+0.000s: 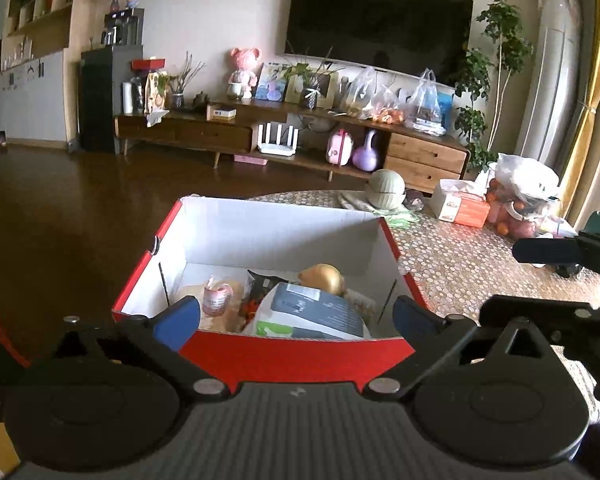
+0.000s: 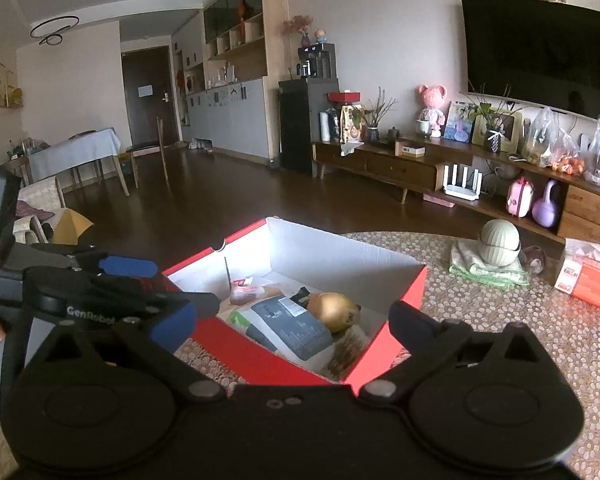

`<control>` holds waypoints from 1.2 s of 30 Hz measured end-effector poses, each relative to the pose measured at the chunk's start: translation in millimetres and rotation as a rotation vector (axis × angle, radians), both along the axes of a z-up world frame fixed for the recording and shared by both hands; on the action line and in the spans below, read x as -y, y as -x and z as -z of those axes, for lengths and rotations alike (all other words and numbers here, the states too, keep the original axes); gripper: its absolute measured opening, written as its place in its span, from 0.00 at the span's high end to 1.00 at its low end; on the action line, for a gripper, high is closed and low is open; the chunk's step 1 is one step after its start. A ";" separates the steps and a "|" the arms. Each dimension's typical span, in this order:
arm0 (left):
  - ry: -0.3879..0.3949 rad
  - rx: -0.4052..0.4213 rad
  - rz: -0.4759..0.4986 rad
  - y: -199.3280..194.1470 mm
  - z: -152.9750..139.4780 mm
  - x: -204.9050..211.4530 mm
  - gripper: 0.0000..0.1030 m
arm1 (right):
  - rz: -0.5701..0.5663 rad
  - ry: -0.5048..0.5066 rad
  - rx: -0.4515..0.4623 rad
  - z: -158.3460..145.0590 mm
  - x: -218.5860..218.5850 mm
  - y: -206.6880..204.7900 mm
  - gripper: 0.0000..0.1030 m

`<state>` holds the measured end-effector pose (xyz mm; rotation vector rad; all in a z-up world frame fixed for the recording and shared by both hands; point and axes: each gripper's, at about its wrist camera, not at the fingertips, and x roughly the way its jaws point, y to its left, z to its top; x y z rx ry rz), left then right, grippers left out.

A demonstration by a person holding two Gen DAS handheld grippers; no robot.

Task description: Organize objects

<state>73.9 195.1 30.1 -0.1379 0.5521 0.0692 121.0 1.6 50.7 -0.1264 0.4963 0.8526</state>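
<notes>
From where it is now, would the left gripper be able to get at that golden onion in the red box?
Probably yes. The left gripper is open, right at the near rim of the red box, which has no lid. The onion lies on top of a grey packet, nothing covering it.

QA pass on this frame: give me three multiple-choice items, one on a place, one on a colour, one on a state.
1. Where is the onion?
A. inside the box
B. on the TV stand
C. on the floor

2. What colour is the box outside?
A. blue
B. red
C. green

3. How are the left gripper fingers?
A. shut on the onion
B. shut on a packet
C. open, holding nothing

Answers:
1 A, it lies among packets within the box walls.
2 B, the outer walls are red and the inside white.
3 C, the fingers stand wide apart over the box.
</notes>
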 end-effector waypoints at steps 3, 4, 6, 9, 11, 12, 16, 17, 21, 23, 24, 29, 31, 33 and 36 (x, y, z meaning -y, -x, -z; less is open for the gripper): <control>0.012 0.018 -0.004 7.8 -2.4 5.3 0.00 | 0.006 0.000 -0.007 -0.9 2.1 1.3 0.00; 0.022 0.023 -0.007 10.4 -3.4 6.2 0.00 | 0.006 -0.002 -0.011 -0.9 3.7 2.0 0.00; 0.019 0.032 -0.024 15.6 -6.3 9.5 0.00 | 0.017 -0.001 -0.010 -0.7 5.3 3.9 0.00; 0.016 0.040 -0.048 21.6 -11.6 13.3 0.00 | 0.040 0.005 0.001 -0.7 9.1 6.1 0.00; 0.020 0.049 -0.052 26.0 -14.2 14.0 0.00 | 0.048 0.001 -0.002 -0.7 11.3 7.0 0.00; 0.016 0.054 -0.057 28.2 -15.4 14.9 0.00 | 0.051 -0.002 -0.004 -0.6 12.2 7.1 0.00; -0.015 0.063 -0.061 32.2 -18.2 18.8 0.00 | 0.058 -0.003 0.000 -0.8 14.3 7.0 0.00; -0.018 0.058 -0.060 33.0 -18.0 19.9 0.00 | 0.058 -0.006 -0.002 -0.8 15.1 7.0 0.00; -0.055 0.060 -0.067 37.3 -17.2 27.2 0.00 | 0.066 -0.014 -0.005 -0.9 16.5 6.7 0.00; -0.053 0.068 -0.059 40.1 -18.4 28.9 0.00 | 0.067 -0.010 -0.004 0.2 15.6 7.1 0.00; -0.049 0.072 -0.053 41.5 -19.3 29.1 0.00 | 0.067 -0.010 -0.004 0.7 15.4 7.3 0.00; -0.067 0.072 -0.051 45.2 -20.8 33.4 0.00 | 0.068 -0.010 -0.005 1.6 15.4 8.4 0.00; -0.067 0.065 -0.050 44.8 -20.5 34.5 0.00 | 0.066 -0.014 -0.010 1.9 15.5 8.5 0.00; -0.067 0.065 -0.049 45.0 -20.5 35.6 0.00 | 0.066 -0.014 -0.008 2.2 15.9 8.9 0.00; -0.059 0.067 -0.051 44.6 -20.9 36.0 0.00 | 0.065 -0.014 -0.007 2.2 16.2 9.4 0.00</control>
